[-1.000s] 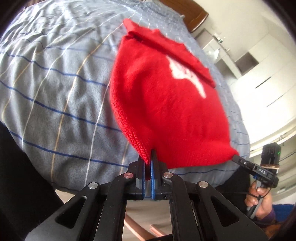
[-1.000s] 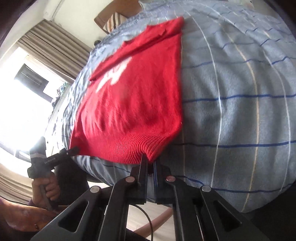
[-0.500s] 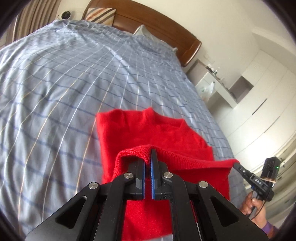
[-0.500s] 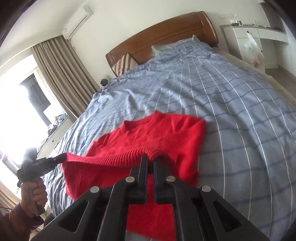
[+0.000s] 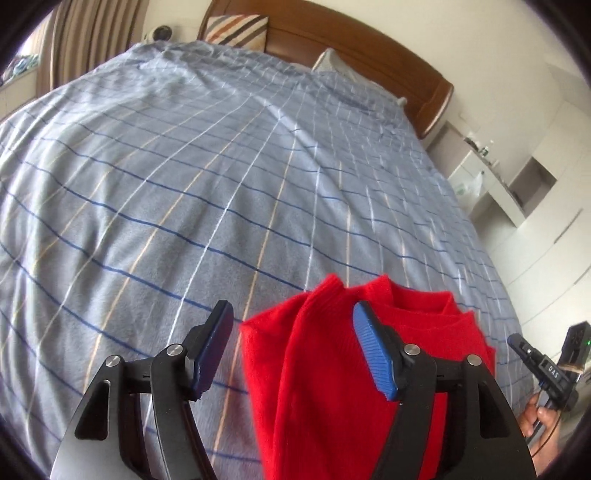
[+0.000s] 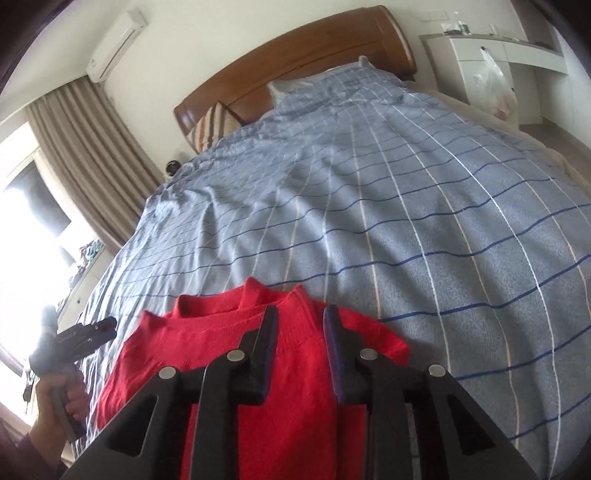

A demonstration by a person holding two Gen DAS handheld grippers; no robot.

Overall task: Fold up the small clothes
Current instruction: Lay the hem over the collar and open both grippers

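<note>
- The left wrist view looks from the foot edge of the bed [image 5: 258, 177], angled down along the left gripper [image 5: 291, 350], toward the headboard [image 5: 369, 48].
- The right wrist view faces the same way, close over the right gripper [image 6: 299, 350].
- Both share the red sweater [image 5: 325, 387] [image 6: 295, 406], close below, and the striped pillow [image 5: 236, 29] [image 6: 208, 125].

A plain bright red sweater [image 5: 332, 387] is seen at the near edge, on a grey-blue bedspread [image 5: 184, 192] crossed by a check of dark blue, white and pale tan lines. Blue ribbed pads [image 5: 373, 354] are shown on black fingers. At the far end, a glossy reddish-brown headboard [image 6: 295, 70], a pillow [image 5: 236, 29] striped brown, orange and white, and beige-brown curtains [image 6: 88, 155] are seen.
</note>
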